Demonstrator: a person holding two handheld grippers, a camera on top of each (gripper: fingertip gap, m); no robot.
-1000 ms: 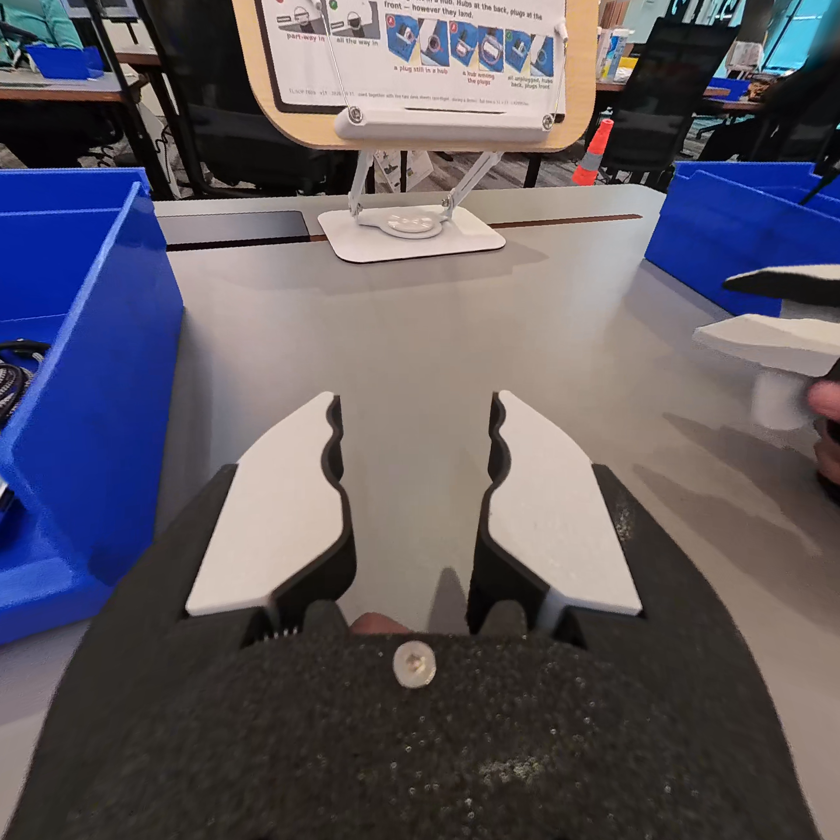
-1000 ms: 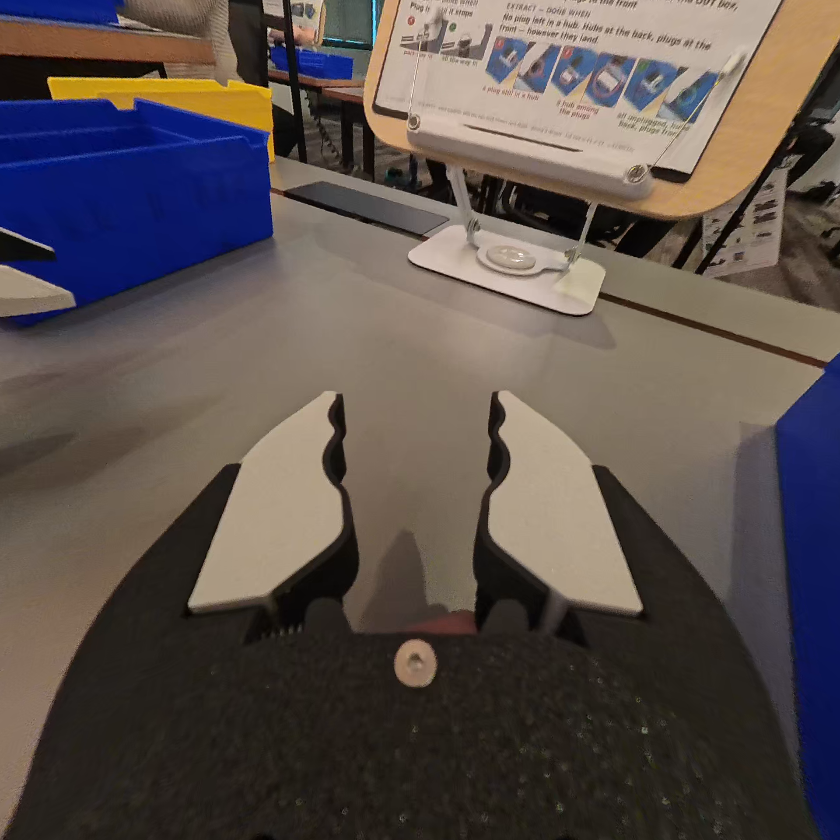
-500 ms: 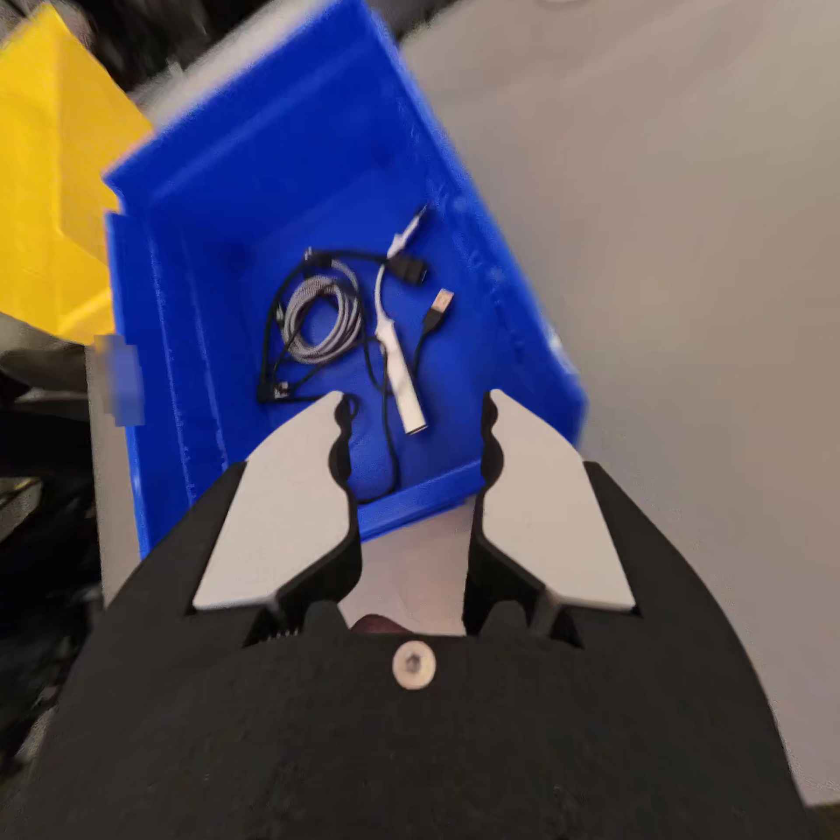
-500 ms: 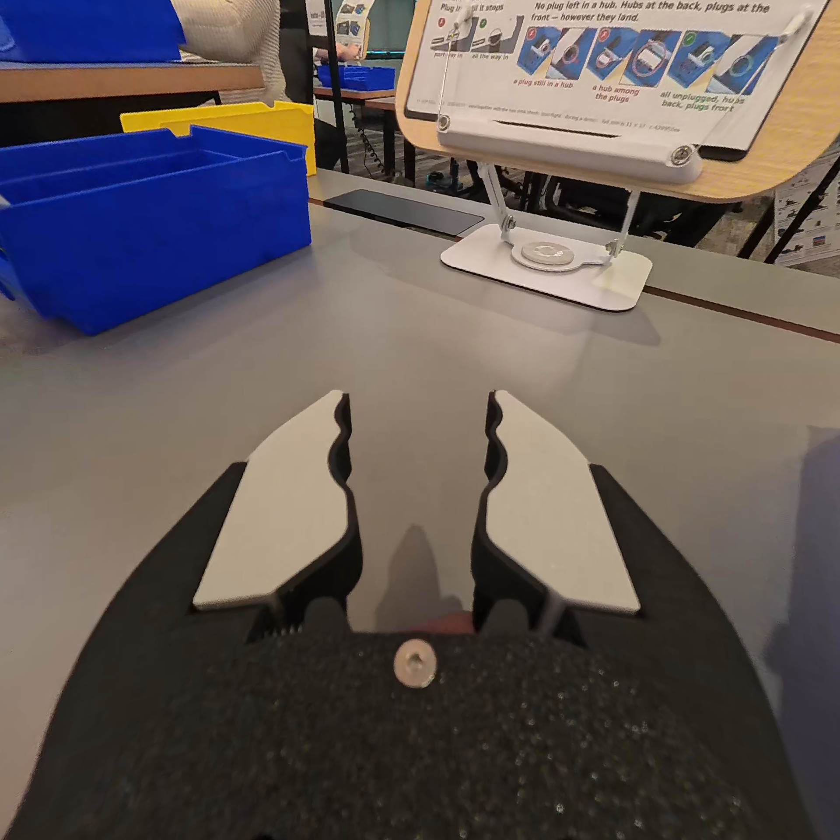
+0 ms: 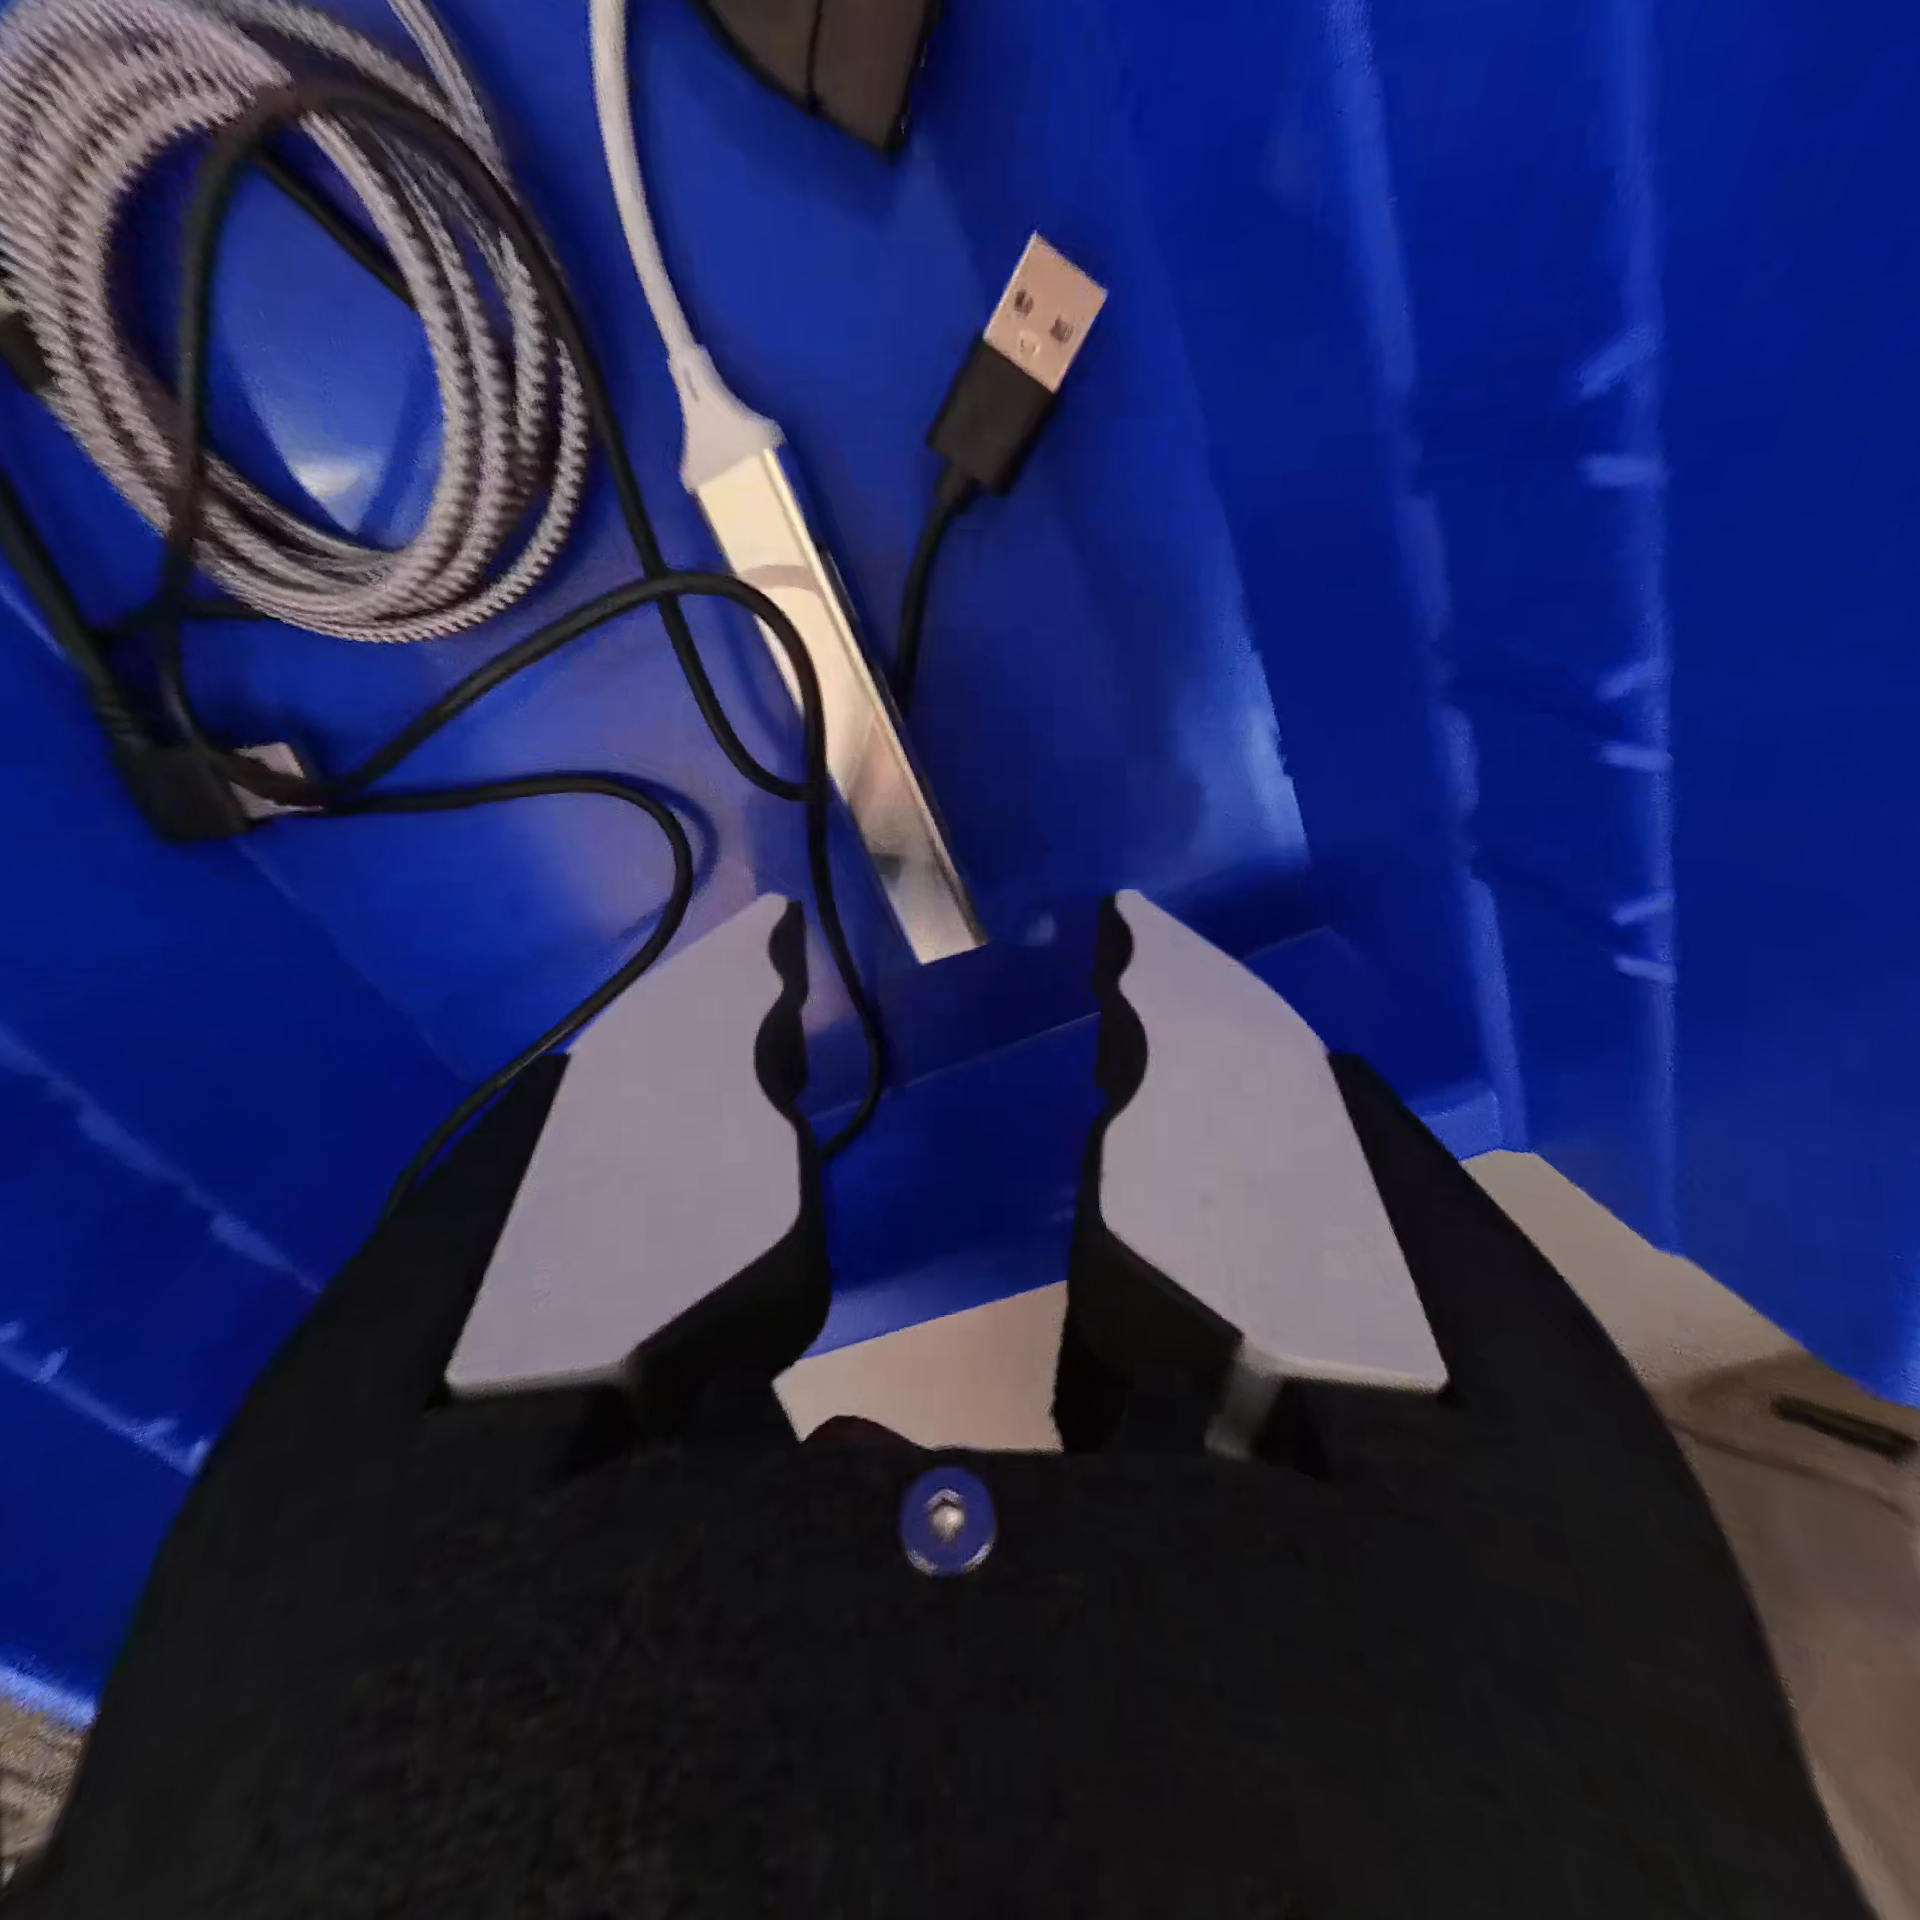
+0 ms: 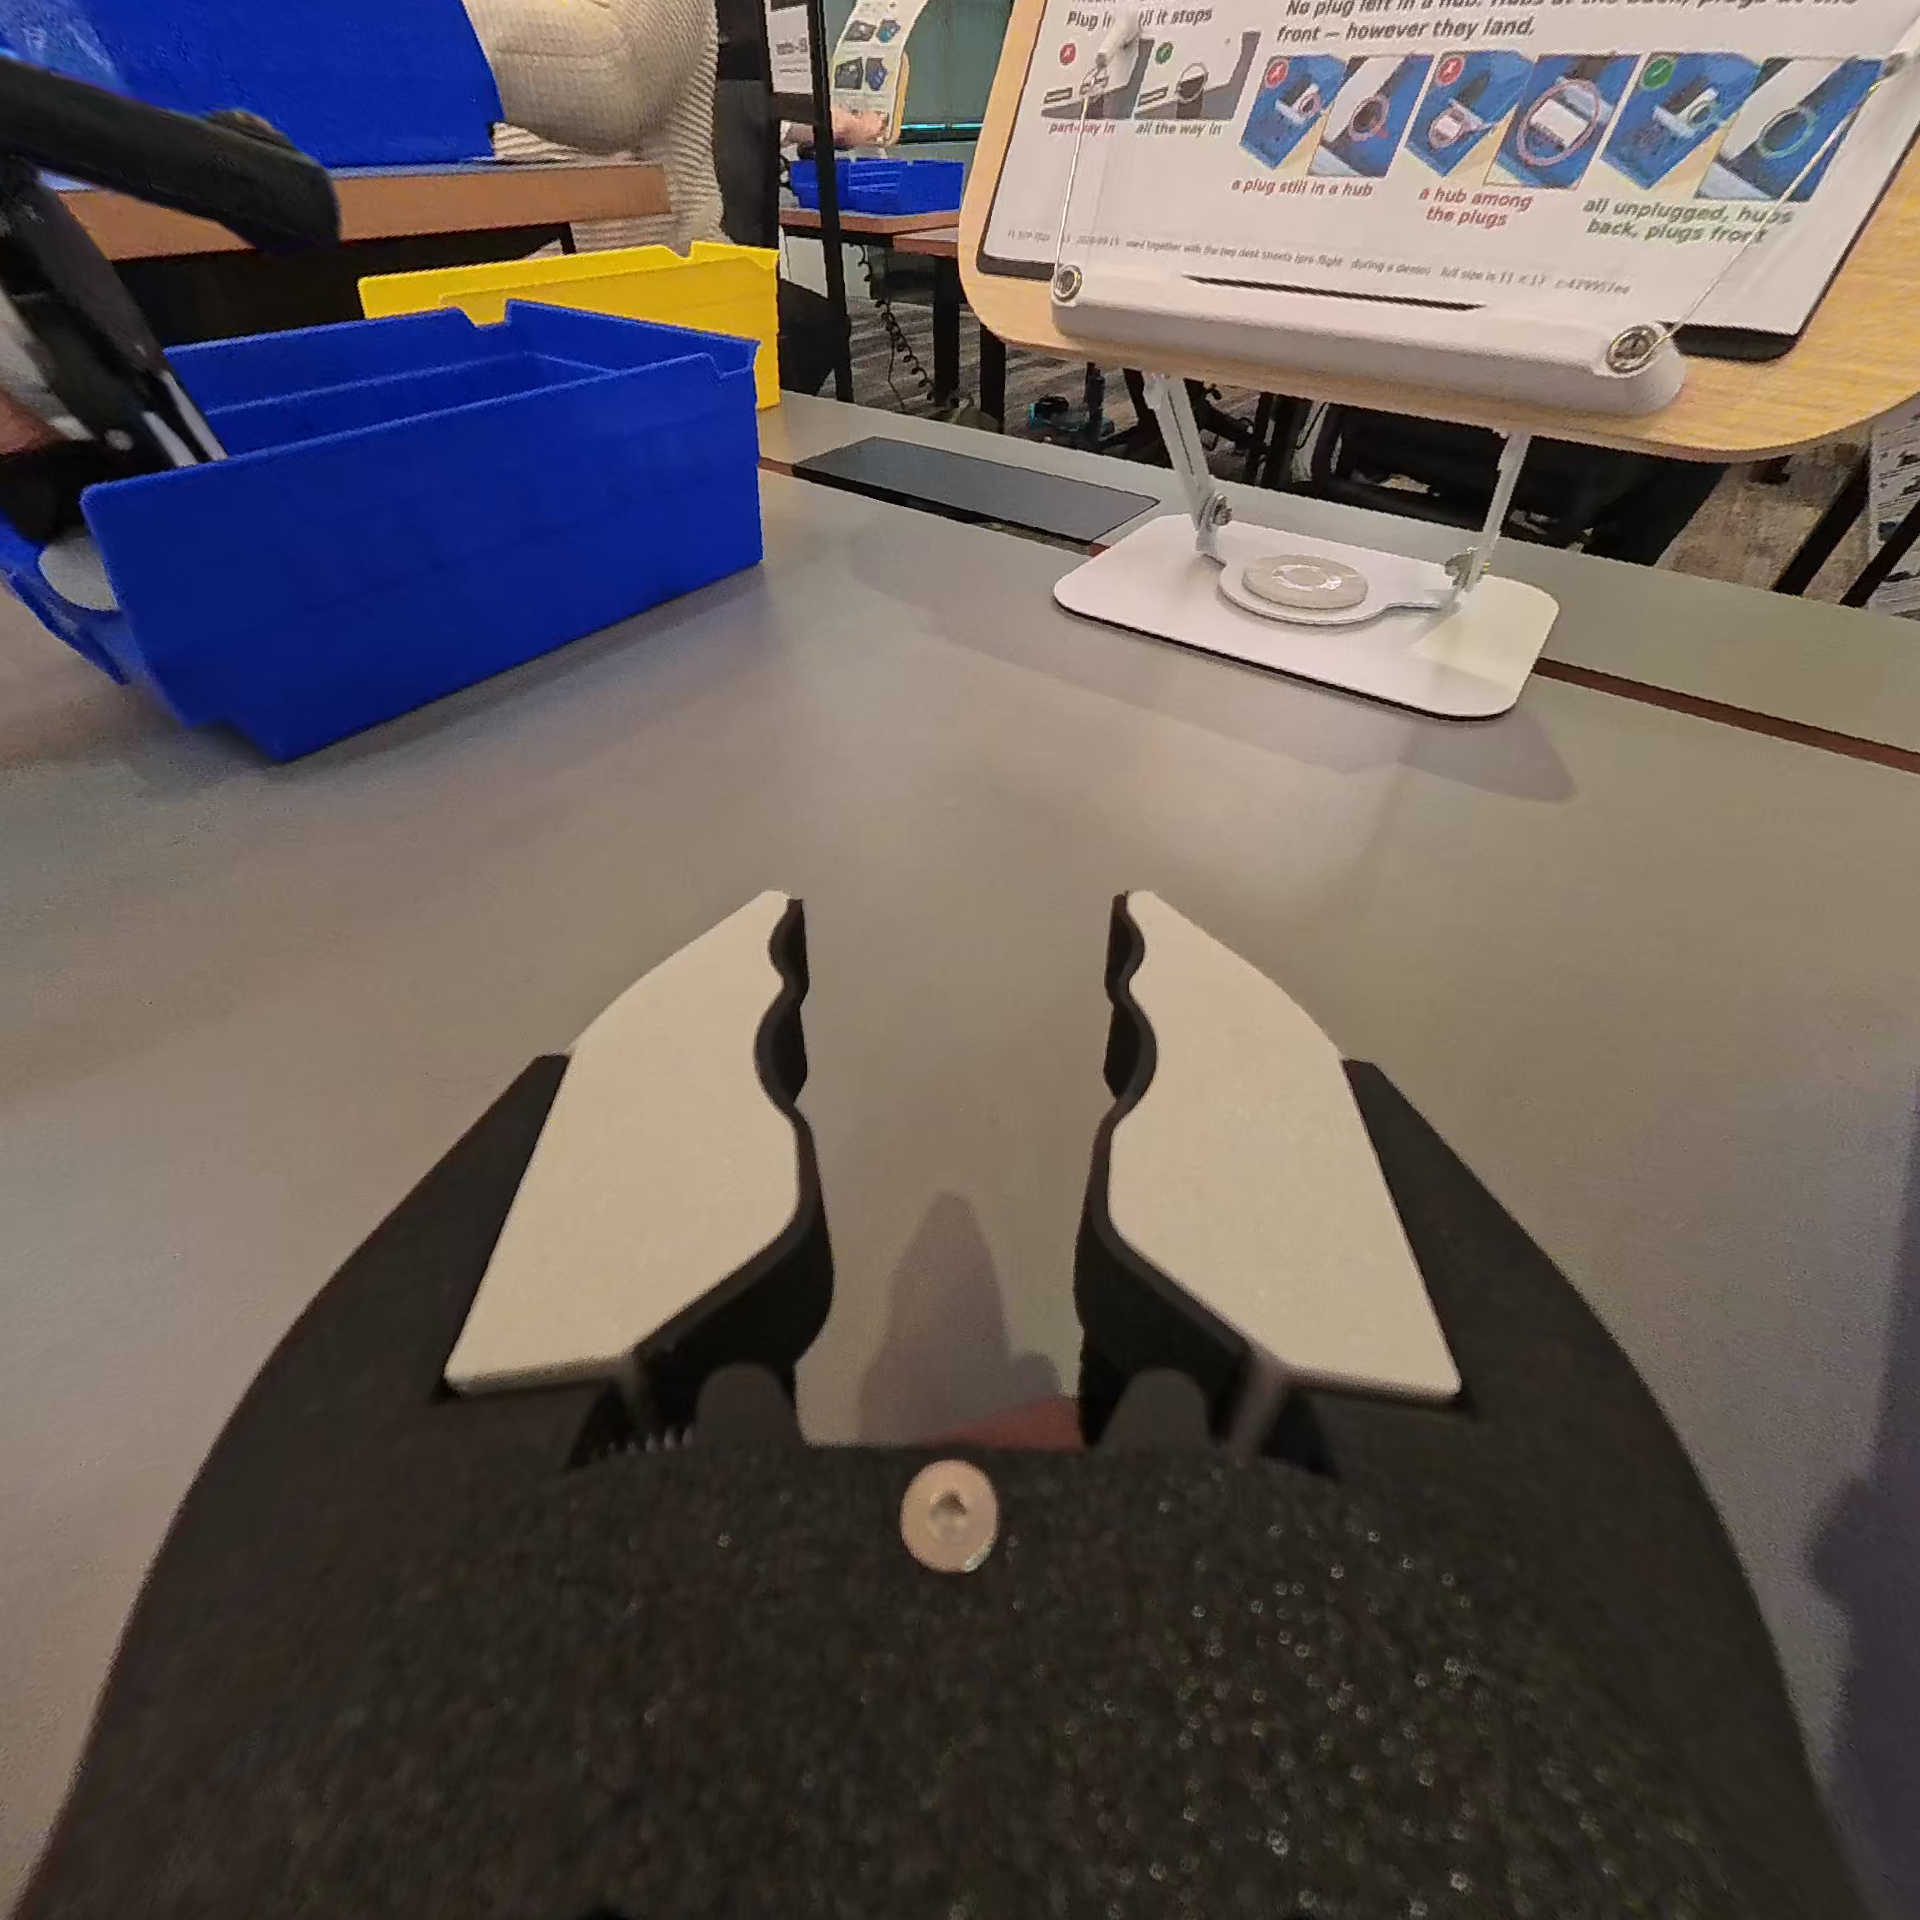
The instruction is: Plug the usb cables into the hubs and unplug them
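In the left wrist view my left gripper (image 5: 951, 920) is open and empty, tipped down into a blue bin (image 5: 1507, 520). Just ahead of its fingertips lies a slim silver USB hub (image 5: 831, 665) with a white lead. To its right lies a black USB-A plug (image 5: 1013, 364) on a thin black cable. A coiled grey braided cable (image 5: 301, 364) lies at the upper left. In the right wrist view my right gripper (image 6: 956, 909) is open and empty, low over the grey table (image 6: 1039, 831). The left gripper's black body (image 6: 94, 260) shows above the blue bin (image 6: 436, 520) at far left.
A wooden board with an instruction sheet (image 6: 1455, 166) stands on a white stand (image 6: 1309, 613) at the back of the table. A yellow bin (image 6: 623, 291) sits behind the blue one. A dark object (image 5: 821, 62) lies at the bin's far end. A person in a cream sleeve (image 6: 603, 94) is beyond. Spacing between my two grippers at the tips: around 40 cm. The slim silver USB hub (image 5: 831, 665) is about 4 cm from my left fingertips and 35 cm from my right.
My left gripper swung from facing across the table to the blue bin at the left and dropped down into it, close over the hub and cables. My right gripper turned slightly left, still open.
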